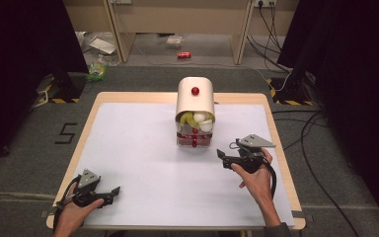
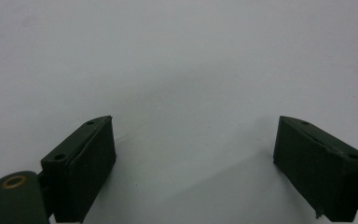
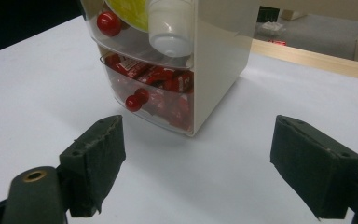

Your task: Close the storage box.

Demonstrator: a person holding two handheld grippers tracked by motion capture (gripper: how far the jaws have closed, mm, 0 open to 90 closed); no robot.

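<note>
A small cream drawer cabinet (image 1: 195, 106) stands on the table (image 1: 128, 148), near the middle of the far edge and set a little in from it. Its rounded top lid bears a red knob (image 1: 195, 91). Below, the upper drawer (image 3: 135, 28) holds yellow and white items, among them a white bottle cap (image 3: 170, 25). The lower drawer (image 3: 154, 100) is clear-fronted and packed with red sachets; it carries a red knob of its own (image 3: 134, 102). Whether either drawer is pulled out cannot be told for certain.

The right gripper (image 1: 222, 155) is held in a hand (image 1: 256, 180) towards the right edge of the table, just short of the cabinet's near right corner and apart from it. In the right gripper view its jaws stand wide, with nothing between them, and look across bare white surface at the lower drawer front.

The left gripper (image 1: 116, 190) lies low at the near left corner, held by the other hand (image 1: 71, 217), well apart from the cabinet. In the left gripper view its jaws are likewise spread wide and empty over plain white tabletop.

Open room: the white surface is bare from the left edge across to the cabinet, and along the whole near edge between the two grippers. The strip to the right of the cabinet is also free up to the wooden rim (image 1: 281, 148).
</note>
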